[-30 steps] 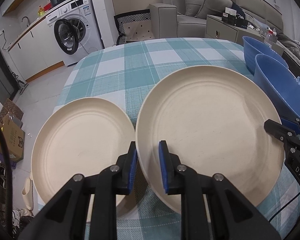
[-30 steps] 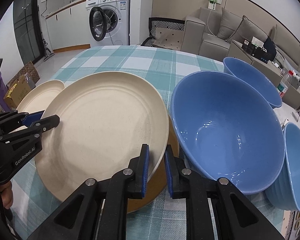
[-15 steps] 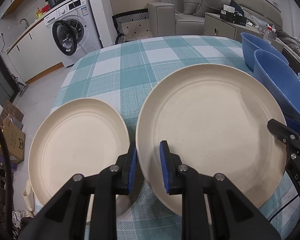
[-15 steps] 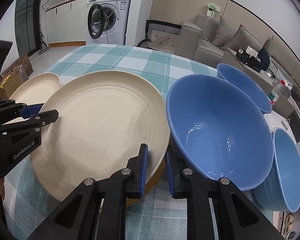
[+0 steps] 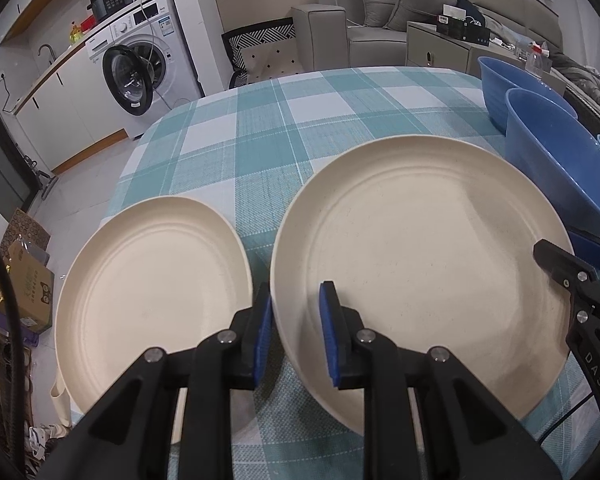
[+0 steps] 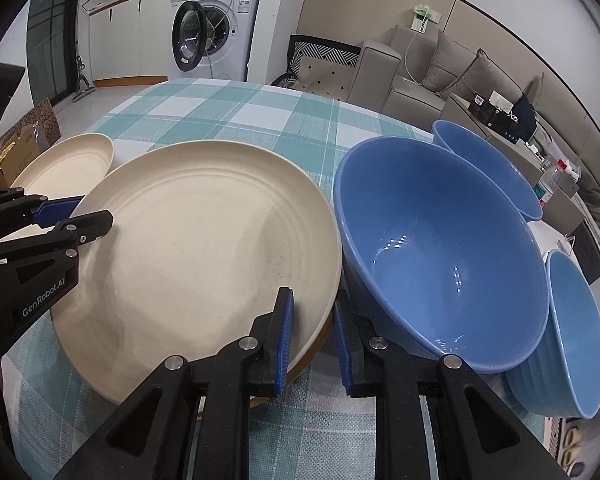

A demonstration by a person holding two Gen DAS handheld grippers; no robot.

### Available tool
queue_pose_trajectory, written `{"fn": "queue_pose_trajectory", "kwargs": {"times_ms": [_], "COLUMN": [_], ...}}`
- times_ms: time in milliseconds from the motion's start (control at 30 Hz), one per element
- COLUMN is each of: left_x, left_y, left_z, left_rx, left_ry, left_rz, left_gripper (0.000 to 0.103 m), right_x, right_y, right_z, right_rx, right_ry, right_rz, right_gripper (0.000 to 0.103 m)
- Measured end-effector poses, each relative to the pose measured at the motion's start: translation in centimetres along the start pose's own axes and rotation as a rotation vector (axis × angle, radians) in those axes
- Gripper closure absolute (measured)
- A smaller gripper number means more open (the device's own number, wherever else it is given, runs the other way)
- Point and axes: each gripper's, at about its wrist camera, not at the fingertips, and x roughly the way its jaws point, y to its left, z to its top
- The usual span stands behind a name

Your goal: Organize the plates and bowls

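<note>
The left gripper (image 6: 90,210), marked "GenRobot.AI", and the right gripper (image 6: 310,330) each pinch the large cream plate's (image 6: 204,248) rim above the checked table (image 6: 236,112). Two cream plates; three blue bowls (image 6: 440,248) rightward.

Two cream plates (image 5: 416,248) (image 5: 152,280) and three blue bowls (image 6: 444,248) (image 6: 488,164) (image 6: 572,336) sit on a teal-and-white checked tablecloth (image 5: 284,128) (gripper pads (image 5: 329,332) blue, their arms black).
</note>
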Motion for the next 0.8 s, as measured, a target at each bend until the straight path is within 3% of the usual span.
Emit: {"fn": "queue_pose_trajectory", "kwargs": {"times_ms": [533,800], "left_x": [0.4,-0.7], "left_y": [0.0,0.7], "left_z": [0.0,-0.2], "left_rx": [0.004,-0.034], "left_ry": [0.009,-0.006], "left_rz": [-0.005,-0.055], "left_gripper": [0.082,0.078], "right_x": [0.7,0.2], "right_y": [0.1,-0.4], "right_z": [-0.3,0.0], "right_rx": [0.008,0.032], "right_ry": [0.018,0.020], "right_rz": [0.005,0.028], "right_gripper": [0.083,0.079]}}
